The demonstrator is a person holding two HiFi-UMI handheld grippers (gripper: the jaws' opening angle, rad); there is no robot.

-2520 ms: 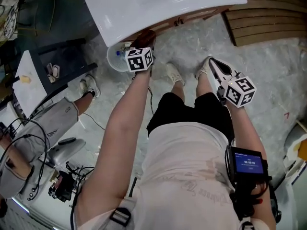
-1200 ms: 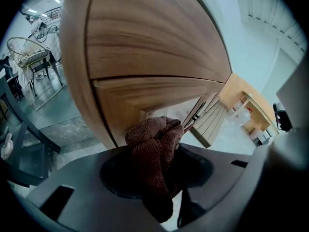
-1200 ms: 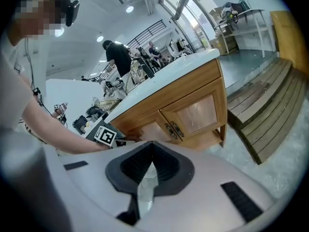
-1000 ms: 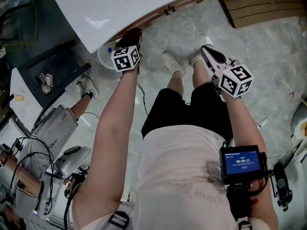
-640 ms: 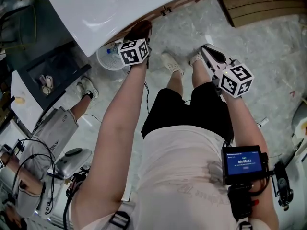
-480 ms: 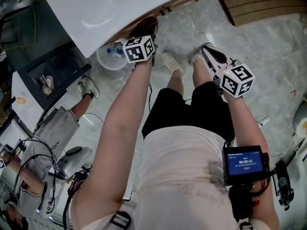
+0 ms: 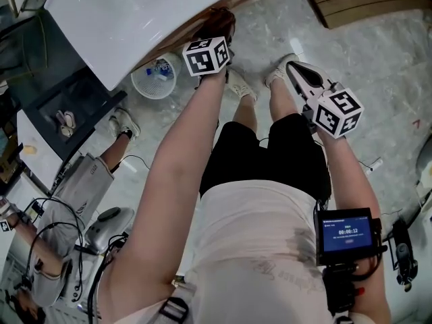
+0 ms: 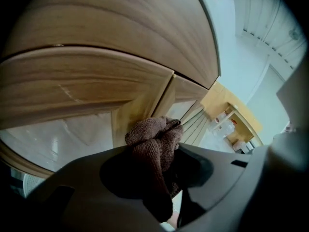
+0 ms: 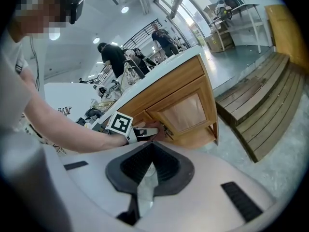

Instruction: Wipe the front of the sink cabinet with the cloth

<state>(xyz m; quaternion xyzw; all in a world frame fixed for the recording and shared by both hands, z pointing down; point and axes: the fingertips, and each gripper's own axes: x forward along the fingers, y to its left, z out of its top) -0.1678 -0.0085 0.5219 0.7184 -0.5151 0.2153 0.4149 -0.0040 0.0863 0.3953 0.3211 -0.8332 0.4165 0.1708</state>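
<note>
Cloth (image 8: 153,138) pinched in left gripper (image 7: 217,25) fingers, pressed against wooden cabinet front (image 8: 87,86) just ahead. Right gripper (image 9: 146,173) fingers closed, empty, well back. Wiping looks under way; much of front seemingly left.

Timer on the wrist: a small blue screen (image 7: 347,231) strapped to the person's right forearm shows white digits that appear to read 00:00:12, with finer print around them too small to read. The left cube (image 7: 208,55) and right cube (image 7: 339,113) carry black-and-white square code markers.
</note>
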